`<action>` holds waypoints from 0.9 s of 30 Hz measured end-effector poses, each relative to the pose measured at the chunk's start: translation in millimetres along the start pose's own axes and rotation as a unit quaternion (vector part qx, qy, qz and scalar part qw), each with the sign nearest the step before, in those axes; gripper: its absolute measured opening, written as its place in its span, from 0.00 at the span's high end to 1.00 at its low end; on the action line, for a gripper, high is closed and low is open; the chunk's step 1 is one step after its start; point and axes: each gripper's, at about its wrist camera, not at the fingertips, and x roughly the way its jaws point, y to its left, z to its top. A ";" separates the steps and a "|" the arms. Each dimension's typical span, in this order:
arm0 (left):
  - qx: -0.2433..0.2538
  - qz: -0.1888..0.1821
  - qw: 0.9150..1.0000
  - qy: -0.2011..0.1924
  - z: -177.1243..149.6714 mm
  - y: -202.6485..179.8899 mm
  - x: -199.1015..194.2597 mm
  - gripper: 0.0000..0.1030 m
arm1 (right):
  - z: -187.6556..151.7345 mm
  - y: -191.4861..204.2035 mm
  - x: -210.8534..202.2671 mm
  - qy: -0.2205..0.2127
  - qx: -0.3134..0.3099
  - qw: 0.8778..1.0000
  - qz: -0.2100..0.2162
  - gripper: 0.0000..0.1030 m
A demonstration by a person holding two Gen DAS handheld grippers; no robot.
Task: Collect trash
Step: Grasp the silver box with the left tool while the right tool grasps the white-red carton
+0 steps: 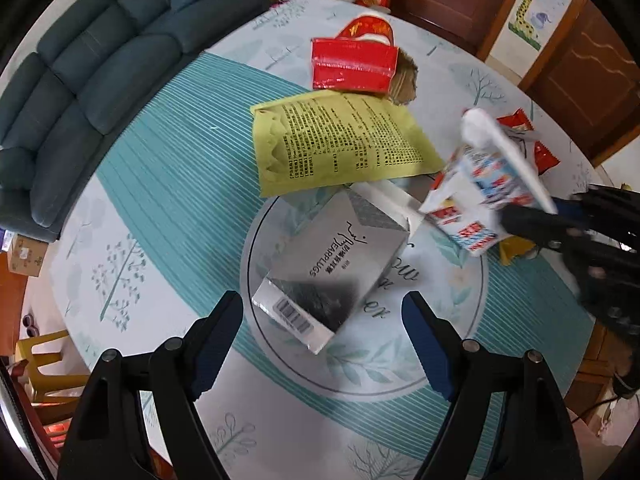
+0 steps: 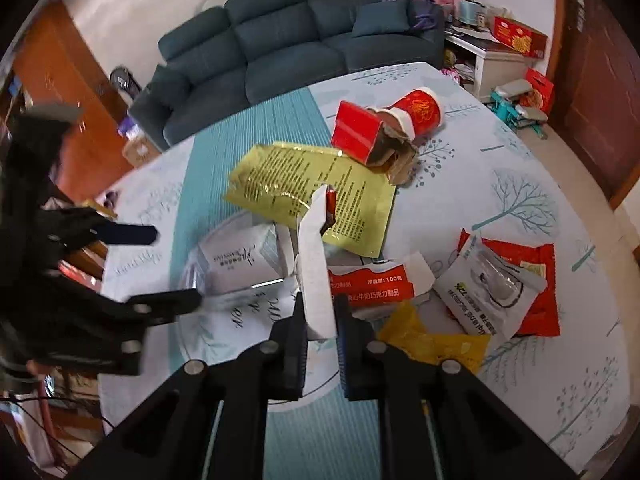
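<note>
My right gripper (image 2: pixel 322 320) is shut on a white printed carton (image 2: pixel 316 264), held edge-on above the table; the carton also shows in the left wrist view (image 1: pixel 476 188) at the right. My left gripper (image 1: pixel 322 312) is open and empty, its jaws on either side of a silver earplugs box (image 1: pixel 332 268), a little above it. The silver box also shows in the right wrist view (image 2: pixel 236 260). A yellow printed bag (image 1: pixel 340 144) lies behind it.
A red box (image 1: pixel 354 66) and a red paper cup (image 2: pixel 418 114) lie at the far side of the round table (image 1: pixel 160 200). Red wrappers (image 2: pixel 520 280), a white packet (image 2: pixel 488 292), a yellow wrapper (image 2: pixel 432 340) and a flattened red-white box (image 2: pixel 372 280) lie at the right. A sofa (image 2: pixel 280 44) stands behind.
</note>
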 end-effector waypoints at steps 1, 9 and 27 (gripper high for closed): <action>0.005 -0.002 1.000 0.002 2.5 0.3 3.8 0.22 | 0.0 -2.6 -2.5 -0.002 0.011 1.000 0.003 0.89; 0.055 0.000 0.998 0.028 18.1 -9.7 34.6 0.22 | -4.8 -14.1 -19.3 -0.012 0.074 0.997 0.029 0.89; -0.065 -0.047 0.997 0.003 -37.9 -7.2 5.5 0.98 | -19.0 -3.7 -66.6 -0.041 0.090 0.991 0.092 0.89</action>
